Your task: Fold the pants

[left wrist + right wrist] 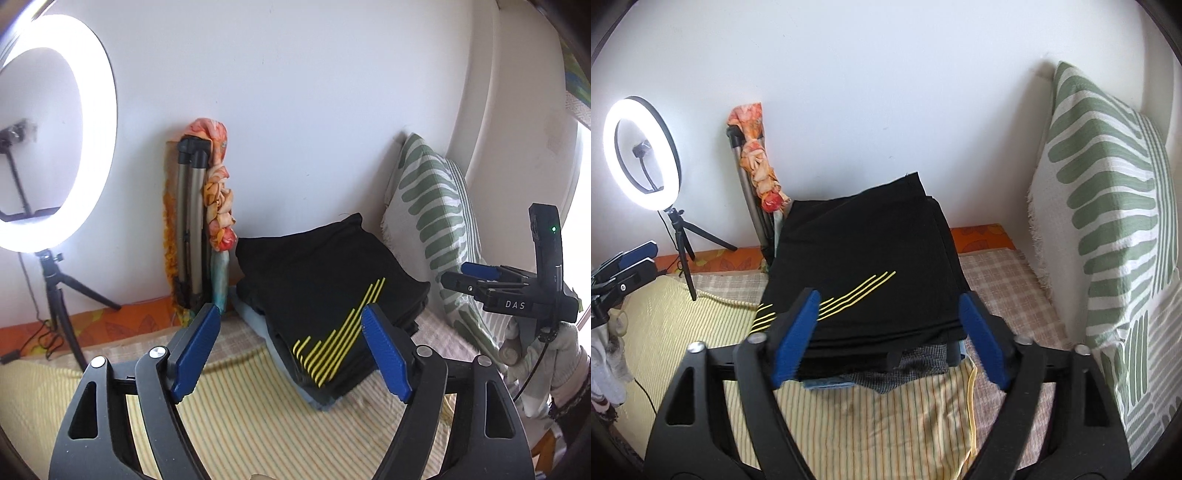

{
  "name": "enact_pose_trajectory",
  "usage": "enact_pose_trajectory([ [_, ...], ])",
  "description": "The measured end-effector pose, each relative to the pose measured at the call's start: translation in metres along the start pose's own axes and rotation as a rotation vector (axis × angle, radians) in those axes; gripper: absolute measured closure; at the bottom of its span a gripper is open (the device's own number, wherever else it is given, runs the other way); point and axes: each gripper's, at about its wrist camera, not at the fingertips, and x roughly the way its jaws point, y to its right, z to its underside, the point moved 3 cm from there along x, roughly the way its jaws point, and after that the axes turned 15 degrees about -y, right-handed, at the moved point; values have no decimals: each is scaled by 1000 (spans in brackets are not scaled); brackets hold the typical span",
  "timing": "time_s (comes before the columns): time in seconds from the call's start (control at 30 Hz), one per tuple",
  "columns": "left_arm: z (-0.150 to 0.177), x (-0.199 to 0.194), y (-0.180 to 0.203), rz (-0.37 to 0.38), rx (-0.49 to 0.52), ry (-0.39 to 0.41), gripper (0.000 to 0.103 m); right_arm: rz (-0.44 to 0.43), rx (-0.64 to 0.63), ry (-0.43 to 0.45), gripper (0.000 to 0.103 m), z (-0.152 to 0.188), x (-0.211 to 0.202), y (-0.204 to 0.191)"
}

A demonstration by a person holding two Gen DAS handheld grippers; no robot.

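**Seemingly finished: pants folded and stacked at the far edge of the bed**

The black pants (864,251), marked with thin yellow stripes, are seen folded into a compact rectangle and laid on top of a pile of other folded garments (908,363). That pile sits on the striped bedspread (849,424) toward its far edge, near the wall, with the green-patterned pillow (1108,206) just beside it at the right-hand corner. The fold is judged complete: edges are aligned and no loose leg is left hanging. The left gripper (291,350) is held with its jaws apart and nothing between them; the right gripper (886,339) is likewise spread wide and empty, neither touching the cloth. Little appears to be left, beyond perhaps squaring the stack. A lit ring light (642,153) is stood on its tripod at the left far corner.
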Motion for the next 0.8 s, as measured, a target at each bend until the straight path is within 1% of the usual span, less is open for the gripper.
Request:
enact_pose_trajectory([
  [0.03, 4, -5, 1, -7, 1, 0, 24, 2, 1, 12, 9, 4, -6, -2],
  [0.2, 30, -32, 5, -22, -16, -13, 23, 59, -4, 46, 1, 28, -30, -20],
  [0.33, 52, -52, 6, -20, -37, -11, 22, 50, -13, 67, 0, 49, -47, -36],
  [0.43, 68, -62, 10, -27, -33, -18, 22, 45, -9, 77, 0, 66, -57, -48],
  [0.6, 97, -74, 16, -36, -19, -50, 22, 43, -23, 80, 0, 92, -67, -68],
  [0.8, 119, -90, 15, -64, -11, -25, 22, 20, -23, 81, 0, 114, -71, -86],
])
